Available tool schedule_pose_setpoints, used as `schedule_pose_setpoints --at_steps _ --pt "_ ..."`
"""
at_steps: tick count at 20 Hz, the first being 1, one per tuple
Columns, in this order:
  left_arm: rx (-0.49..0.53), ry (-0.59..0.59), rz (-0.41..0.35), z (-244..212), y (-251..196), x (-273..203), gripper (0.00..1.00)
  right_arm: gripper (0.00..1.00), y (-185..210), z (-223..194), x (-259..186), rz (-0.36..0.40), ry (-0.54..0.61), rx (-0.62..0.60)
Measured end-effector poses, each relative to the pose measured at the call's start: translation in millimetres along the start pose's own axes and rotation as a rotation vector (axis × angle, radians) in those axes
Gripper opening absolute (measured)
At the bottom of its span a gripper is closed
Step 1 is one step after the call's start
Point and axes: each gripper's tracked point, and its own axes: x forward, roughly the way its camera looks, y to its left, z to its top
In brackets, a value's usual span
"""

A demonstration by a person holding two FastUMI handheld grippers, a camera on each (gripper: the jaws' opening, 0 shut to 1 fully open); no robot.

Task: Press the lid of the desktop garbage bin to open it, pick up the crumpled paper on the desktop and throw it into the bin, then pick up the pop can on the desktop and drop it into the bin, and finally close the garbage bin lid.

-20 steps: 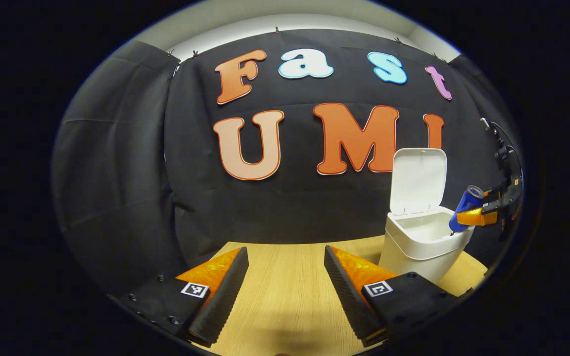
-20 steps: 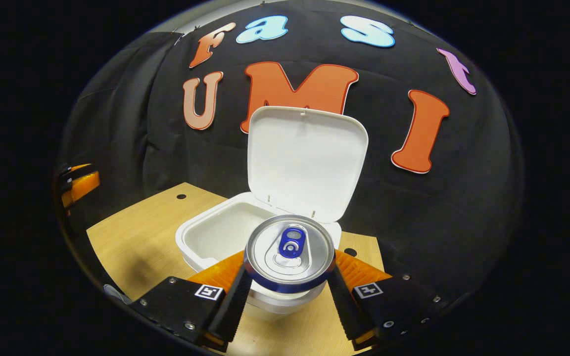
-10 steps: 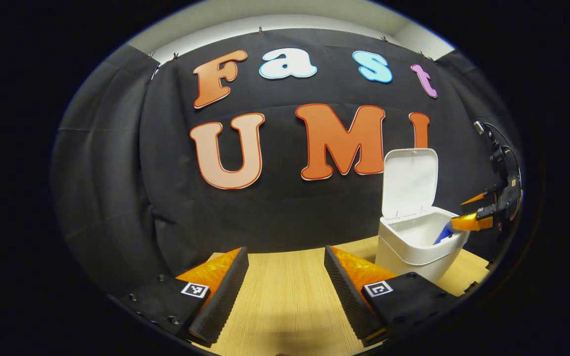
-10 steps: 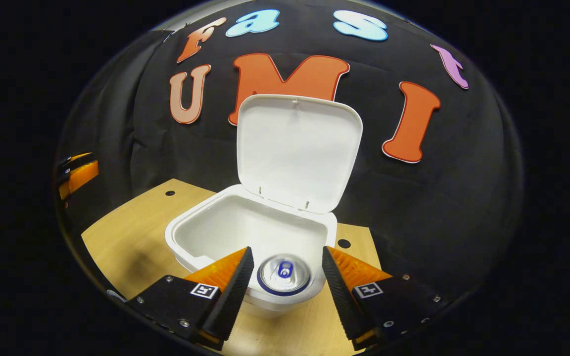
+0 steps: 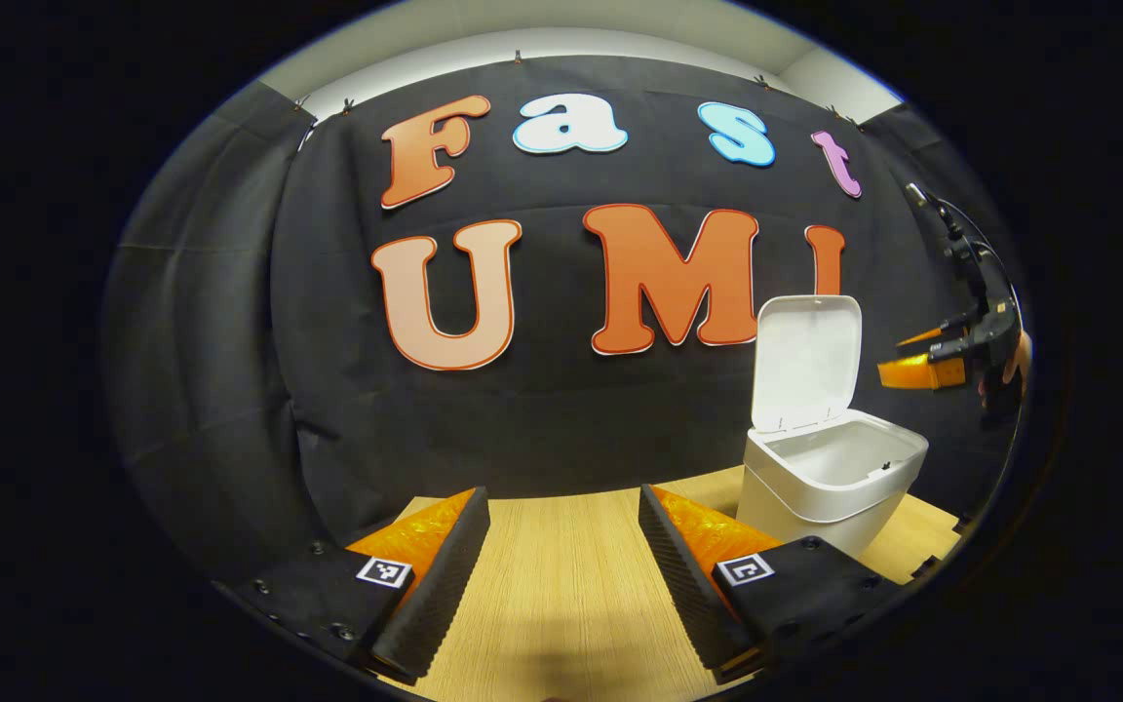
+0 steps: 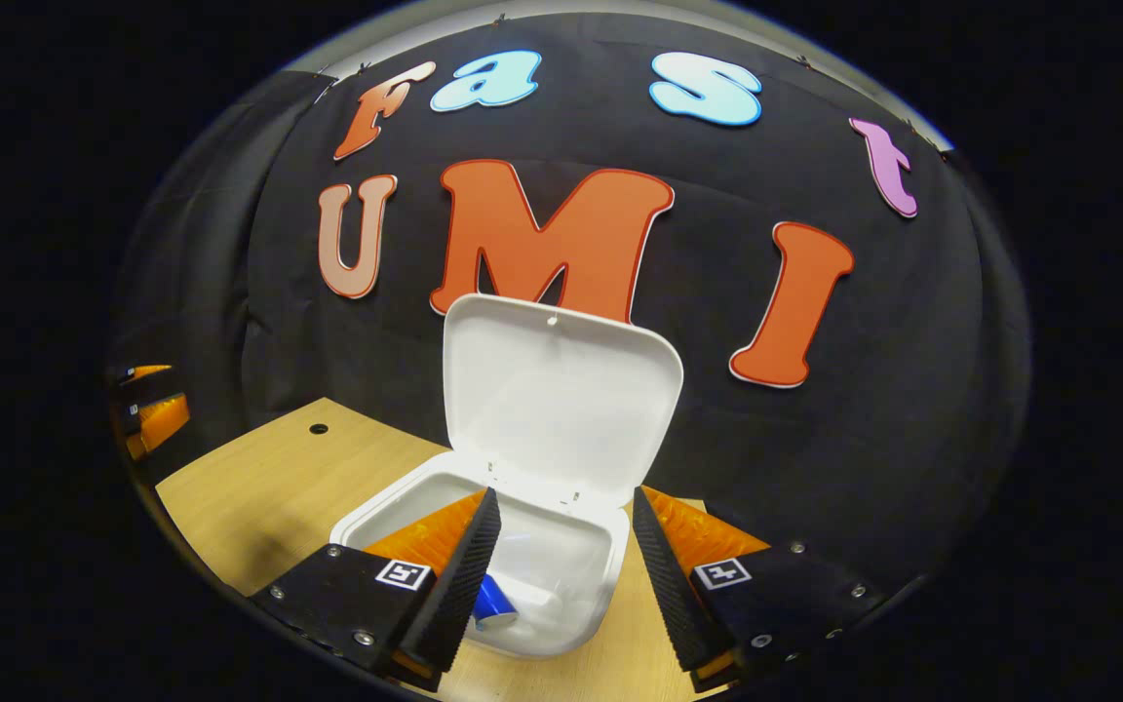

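Observation:
The white garbage bin (image 5: pixel 830 478) stands on the wooden desk with its lid (image 5: pixel 805 361) hinged upright. In the right gripper view I look down into the bin (image 6: pixel 581 624); the blue pop can (image 6: pixel 493 604) lies inside it, partly hidden by a finger. My right gripper (image 6: pixel 559 565) hovers open above the bin with nothing between its fingers, below the raised lid (image 6: pixel 561 395). It also appears far right in the left gripper view as the right gripper (image 5: pixel 912 370), above the bin. My left gripper (image 5: pixel 561 565) is open and held over the bare desk, left of the bin.
The wooden desk (image 5: pixel 561 585) runs to the black cloth wall behind. A small hole (image 6: pixel 318 429) marks the desktop at the back left. The left gripper (image 6: pixel 147 414) shows at the far left edge of the right gripper view.
The right gripper opened and let go of the pop can, which dropped into the bin. The right gripper then rose above the bin. The left gripper stayed roughly in place.

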Motion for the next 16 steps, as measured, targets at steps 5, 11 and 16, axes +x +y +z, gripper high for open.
schedule_pose_setpoints --at_steps 5,11,16 --pt "-0.008 0.006 0.042 -5.1 21.4 -5.8 0.98 0.83 1.0 49.4 7.4 -0.014 -0.050 -0.026" --pt "-0.021 0.001 0.093 -6.0 46.7 -9.0 0.98 0.83 -3.6 110.3 25.3 -0.030 -0.139 -0.033" --pt "-0.032 -0.009 0.130 -5.9 61.6 -8.3 0.98 0.83 -0.4 132.1 49.1 -0.030 -0.148 -0.030"
